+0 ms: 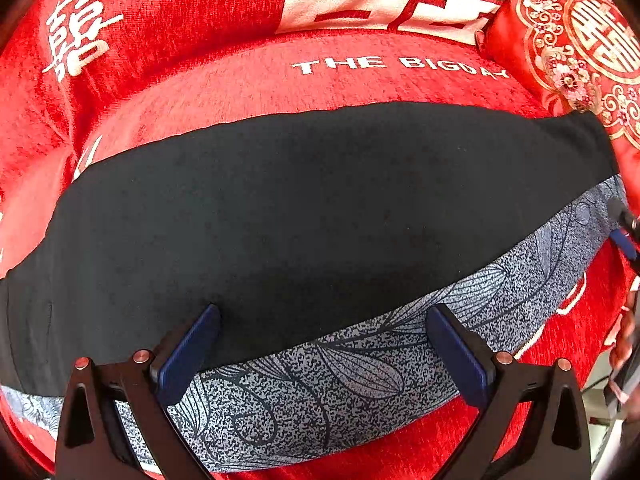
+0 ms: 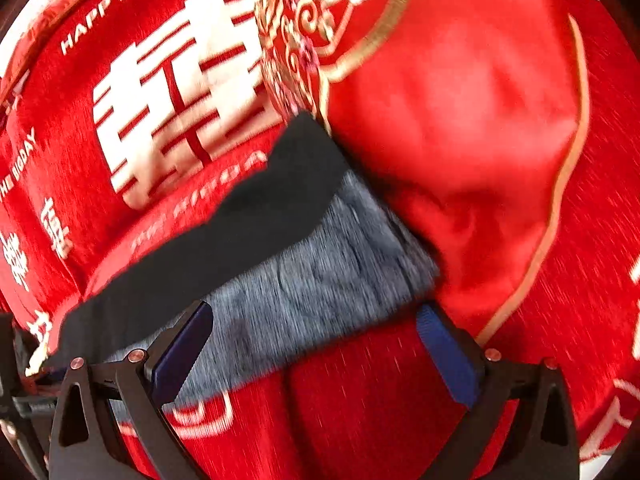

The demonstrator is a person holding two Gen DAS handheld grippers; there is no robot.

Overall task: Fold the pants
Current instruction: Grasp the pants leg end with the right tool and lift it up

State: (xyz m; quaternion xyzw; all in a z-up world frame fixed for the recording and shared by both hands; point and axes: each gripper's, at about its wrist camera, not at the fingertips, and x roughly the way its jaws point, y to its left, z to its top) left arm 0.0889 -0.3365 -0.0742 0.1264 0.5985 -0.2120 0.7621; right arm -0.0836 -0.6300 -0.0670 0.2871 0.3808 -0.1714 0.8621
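Note:
Black pants [image 1: 300, 208] with a grey leaf-patterned band [image 1: 360, 360] along the near edge lie flat across a red sofa seat [image 1: 280, 76]. My left gripper [image 1: 322, 316] is open, its blue-padded fingers spread over the patterned band and gripping nothing. In the blurred right wrist view, the pants' right end [image 2: 248, 232] and its grey band [image 2: 320, 272] rest against a red satin pillow [image 2: 460, 140]. My right gripper [image 2: 316, 312] is open just over that end's near edge. Its tip also shows at the far right of the left wrist view, right gripper [image 1: 624, 232].
The sofa is covered in red cloth with white characters [image 1: 80, 28] on the backrest. An embroidered red-and-gold pillow [image 1: 580, 48] crowds the right end of the seat. A person's hand [image 1: 624, 340] shows at the right edge. Red seat front [image 2: 360, 400] lies below the pants.

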